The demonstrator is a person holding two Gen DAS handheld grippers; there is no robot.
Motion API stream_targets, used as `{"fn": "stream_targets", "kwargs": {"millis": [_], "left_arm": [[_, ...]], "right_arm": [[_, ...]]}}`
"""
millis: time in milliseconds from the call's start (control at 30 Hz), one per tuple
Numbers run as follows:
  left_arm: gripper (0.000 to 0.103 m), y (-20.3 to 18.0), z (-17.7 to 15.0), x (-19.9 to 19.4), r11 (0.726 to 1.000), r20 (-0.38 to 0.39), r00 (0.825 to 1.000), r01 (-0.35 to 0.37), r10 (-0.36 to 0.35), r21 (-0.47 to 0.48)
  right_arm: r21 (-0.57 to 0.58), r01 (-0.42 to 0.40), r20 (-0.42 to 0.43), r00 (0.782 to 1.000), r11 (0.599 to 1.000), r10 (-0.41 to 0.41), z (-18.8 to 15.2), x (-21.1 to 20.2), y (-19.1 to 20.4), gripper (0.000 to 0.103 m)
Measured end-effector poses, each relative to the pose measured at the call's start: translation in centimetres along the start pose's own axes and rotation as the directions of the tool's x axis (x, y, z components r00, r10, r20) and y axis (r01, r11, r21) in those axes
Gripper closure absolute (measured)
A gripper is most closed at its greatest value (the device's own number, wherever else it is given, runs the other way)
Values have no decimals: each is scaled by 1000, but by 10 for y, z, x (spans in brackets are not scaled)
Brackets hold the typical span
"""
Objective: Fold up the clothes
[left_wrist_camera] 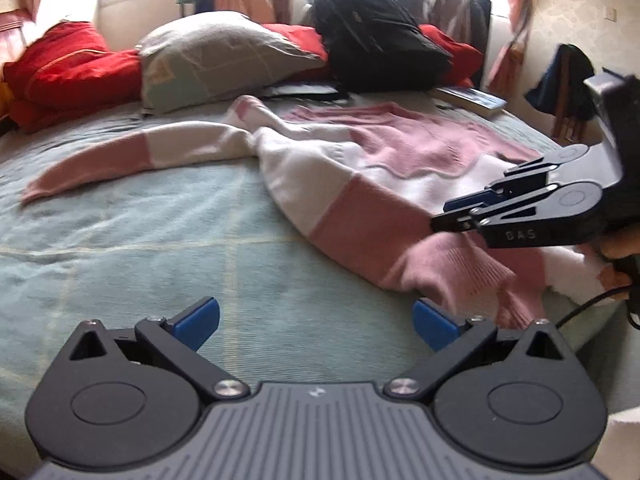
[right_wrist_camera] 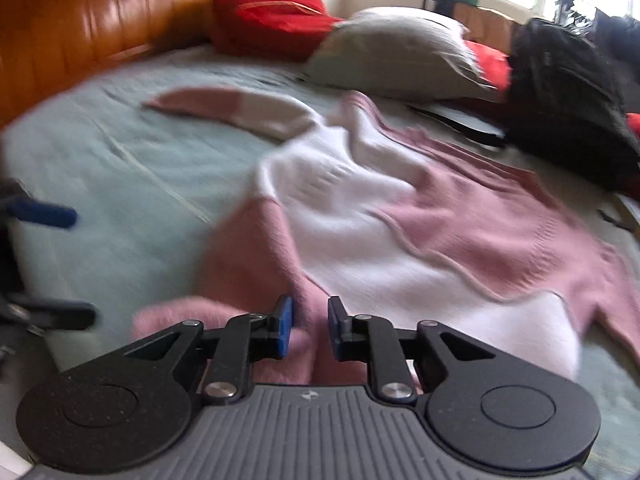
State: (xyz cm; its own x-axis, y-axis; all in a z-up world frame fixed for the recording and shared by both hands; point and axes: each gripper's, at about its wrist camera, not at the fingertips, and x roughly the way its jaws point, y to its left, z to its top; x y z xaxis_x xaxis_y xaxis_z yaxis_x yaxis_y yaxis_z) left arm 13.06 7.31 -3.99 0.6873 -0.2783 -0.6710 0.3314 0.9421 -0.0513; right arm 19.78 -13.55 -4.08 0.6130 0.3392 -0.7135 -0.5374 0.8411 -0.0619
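On the pale green bedspread [left_wrist_camera: 160, 240], near its front edge: left gripper [left_wrist_camera: 316, 320], held low and level, pointing toward the far side, blue pads [left_wrist_camera: 200, 322] spread wide with only cover between them. Touches nothing.

To the right, over the near hem of the sweater [left_wrist_camera: 360, 168]: right gripper [right_wrist_camera: 310, 326], reaching in from the right edge, aimed leftward, tilted slightly down. Gripped from behind by a hand [left_wrist_camera: 618, 256], mostly cut off by the frame, with a black cable [left_wrist_camera: 584, 308] trailing below. Fingers drawn close with a narrow gap and pink knit showing in that gap; cannot tell whether pinching the fabric or just above it.

Counted: one pink-and-white knit sweater, spread across the middle and right of the bed, rumpled, with two sleeves. Far sleeve [left_wrist_camera: 100, 164] stretched out to the left, near sleeve [left_wrist_camera: 460, 276] bunched beside the right gripper.

Farther back: one grey pillow [left_wrist_camera: 224, 60], red bedding [left_wrist_camera: 68, 64] piled behind it, one black backpack [left_wrist_camera: 380, 48], one book [left_wrist_camera: 472, 100] at the far right. Brown headboard [right_wrist_camera: 72, 28] at far left in the right wrist view.

Motion-blurred throughout the right wrist view, with the left gripper only a smeared blue-and-black shape at its left edge.
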Motion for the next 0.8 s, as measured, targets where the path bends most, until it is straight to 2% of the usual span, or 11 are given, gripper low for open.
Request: {"fn": "stream_targets", "kwargs": {"millis": [167,267,367,467,600,733,800], "left_arm": [[1,-8,2,9,998,-31,998,56,-56,-2],[1,-12,4,11,998,-43,997,64,-64,3],[1,-16,5,9,998,-56,997,46,-44,37],[1,-18,4,9,998,-77,997,29,-25,56],[1,-20,-1,16,997,-120,992,35,-26,74],[1,-20,-4,18,996,-146,988,58,-48,67],[1,-19,-2,15,995,-144,988,74,-63,67]], "right_arm": [[60,28,60,998,998,-31,-9,-25,-14,65],[52,-10,102,995,999,5,-16,-43,-15,62],[-17,-39,115,992,999,41,-20,-52,-3,50],[-86,-68,127,989,994,78,-24,-61,9,44],[-83,-84,134,986,993,95,-29,-62,16,43],[-29,-123,164,978,992,126,-34,-71,10,42],[-20,-149,171,974,989,150,-37,-76,9,34]]}}
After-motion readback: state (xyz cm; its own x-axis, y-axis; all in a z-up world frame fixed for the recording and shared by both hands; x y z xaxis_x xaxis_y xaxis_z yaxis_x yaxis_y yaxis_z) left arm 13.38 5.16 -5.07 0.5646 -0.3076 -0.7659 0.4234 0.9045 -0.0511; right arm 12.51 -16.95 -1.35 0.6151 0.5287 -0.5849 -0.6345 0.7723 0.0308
